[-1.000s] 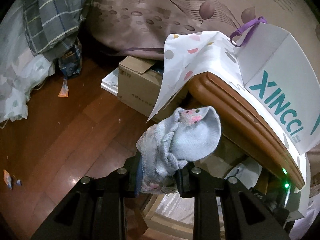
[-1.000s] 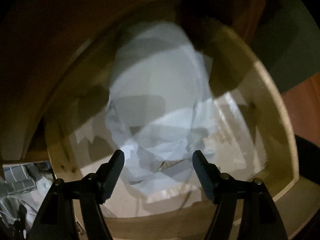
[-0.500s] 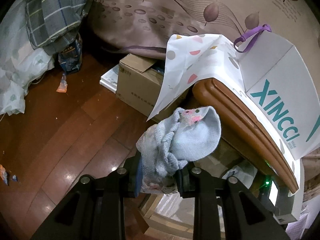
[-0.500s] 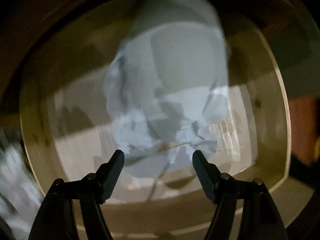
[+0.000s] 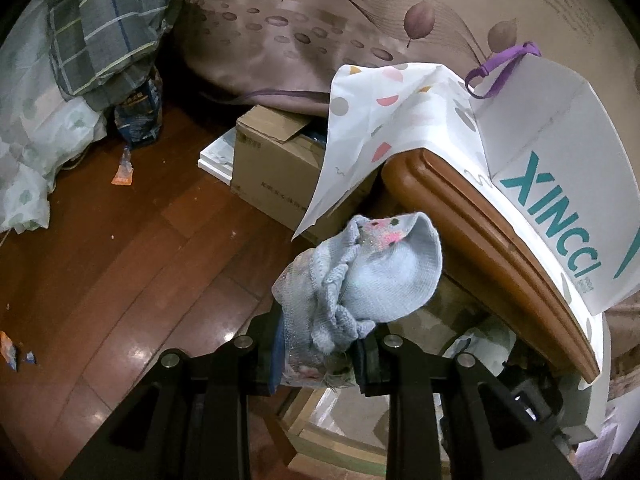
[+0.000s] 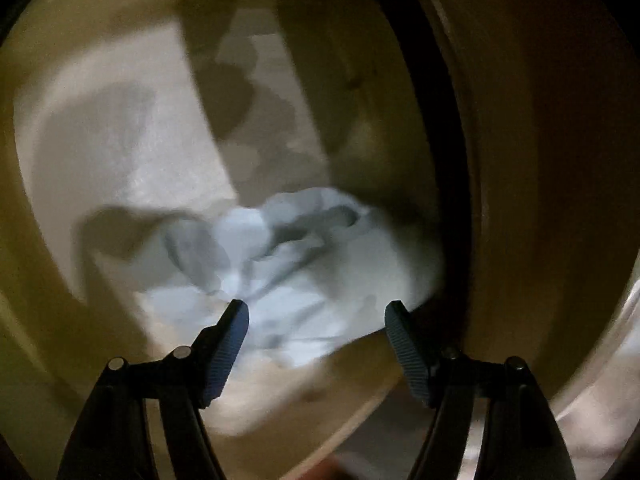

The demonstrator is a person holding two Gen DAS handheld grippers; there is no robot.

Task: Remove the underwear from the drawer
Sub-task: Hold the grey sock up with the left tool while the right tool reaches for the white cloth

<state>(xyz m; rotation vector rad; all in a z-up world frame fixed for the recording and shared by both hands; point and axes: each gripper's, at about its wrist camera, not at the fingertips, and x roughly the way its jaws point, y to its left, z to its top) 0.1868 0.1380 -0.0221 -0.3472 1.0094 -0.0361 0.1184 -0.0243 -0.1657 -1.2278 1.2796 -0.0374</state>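
My left gripper point(image 5: 320, 354) is shut on a bunched pale blue piece of underwear point(image 5: 360, 284) with a pink patterned patch, held up in the air beside the brown wooden cabinet top point(image 5: 480, 216). Below it, part of the open pale wood drawer point(image 5: 340, 440) shows. In the right wrist view, my right gripper point(image 6: 316, 312) stands open over the inside of the drawer point(image 6: 100, 140). A crumpled pale blue-white piece of underwear point(image 6: 312, 264) lies on the drawer floor just beyond and between the fingertips, not pinched. That view is blurred.
A white paper bag point(image 5: 560, 168) with teal letters and a dotted cloth point(image 5: 392, 120) lie on the cabinet top. A cardboard box point(image 5: 276, 168) stands on the wooden floor point(image 5: 120, 248). Bedding point(image 5: 60, 60) is piled at the left; small scraps litter the floor.
My right gripper has rolled and swept across the drawer, so the crumpled underwear now sits low, close to its fingertips. The left gripper kept still with its bundle.
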